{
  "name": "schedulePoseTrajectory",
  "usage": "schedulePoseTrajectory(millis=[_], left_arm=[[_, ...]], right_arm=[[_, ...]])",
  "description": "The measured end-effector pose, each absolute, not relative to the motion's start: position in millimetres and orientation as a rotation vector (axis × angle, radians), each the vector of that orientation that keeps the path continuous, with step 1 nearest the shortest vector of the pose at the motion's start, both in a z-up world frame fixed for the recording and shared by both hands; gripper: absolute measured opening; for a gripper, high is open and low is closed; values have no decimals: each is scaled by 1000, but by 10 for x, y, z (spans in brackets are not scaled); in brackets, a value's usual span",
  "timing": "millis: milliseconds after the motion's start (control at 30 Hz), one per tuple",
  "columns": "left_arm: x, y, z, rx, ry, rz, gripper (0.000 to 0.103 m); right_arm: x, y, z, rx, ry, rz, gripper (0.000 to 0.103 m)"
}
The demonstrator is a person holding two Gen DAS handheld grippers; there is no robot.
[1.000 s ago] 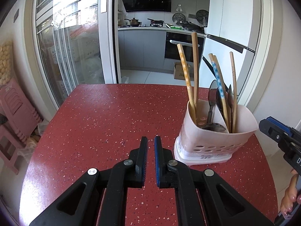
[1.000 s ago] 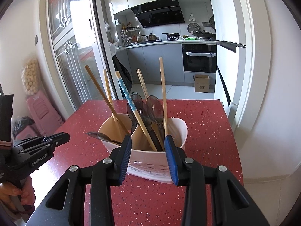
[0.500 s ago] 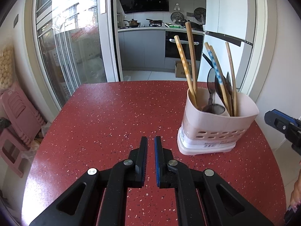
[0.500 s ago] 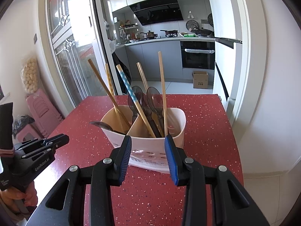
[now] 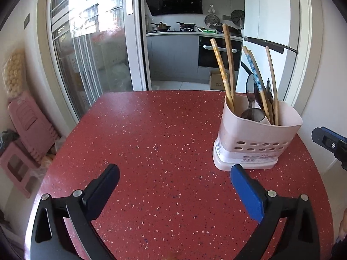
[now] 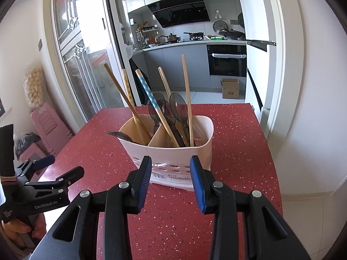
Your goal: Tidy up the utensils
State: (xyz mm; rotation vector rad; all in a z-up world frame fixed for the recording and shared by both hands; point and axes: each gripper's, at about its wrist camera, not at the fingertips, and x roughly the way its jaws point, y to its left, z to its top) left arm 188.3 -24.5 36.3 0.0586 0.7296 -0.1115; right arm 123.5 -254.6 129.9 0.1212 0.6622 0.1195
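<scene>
Left gripper (image 5: 174, 176) spread wide, nothing in it, hovering over bare red table (image 5: 151, 130) on the near-left side of the utensil holder (image 5: 256, 136). Right gripper (image 6: 170, 174) partly open, also empty, lined up straight at the holder's front wall, fingertips just short of it, no contact visible.

Holder is pale pink, two compartments split by a divider, standing upright on the table. Chopsticks (image 6: 130, 99) lean in the holder's left compartment; a blue-patterned chopstick (image 6: 151, 99), more chopsticks and dark spoons (image 6: 176, 106) stand in its right compartment. One dark spoon (image 6: 119, 135) lies tipped over the holder's left rim, bowl hanging outside.

Step judged: late stage; no loose utensils visible on the table around the holder, most stuff already binned. Sorting looks mixed, spoons and chopsticks sharing the right compartment.

Next move likely calls for fixing the tipped spoon at the holder's left rim: pinch the bowl or neck, lift and stand it in. The other gripper may need to steady the holder, since it looks light and could slide or tip.
</scene>
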Motion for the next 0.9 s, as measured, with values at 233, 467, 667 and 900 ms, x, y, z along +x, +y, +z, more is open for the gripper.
schedulePoseTrajectory(millis=[233,467,667,900], left_arm=[[1833,-292,125,94,737,-98,103],[1599,-339,-49,110,740,-63,103],[1382,-356,-123,94,781,-59,103],[1236,-302,-92,62,799,-55,103]], right_arm=[[1169,-2534,1248,129,691,116,40],[1127,-2492,1159,148,741,120,47],[1061,-2450,1014,132,795,121,50],[1013,-2473,881,121,863,111,61]])
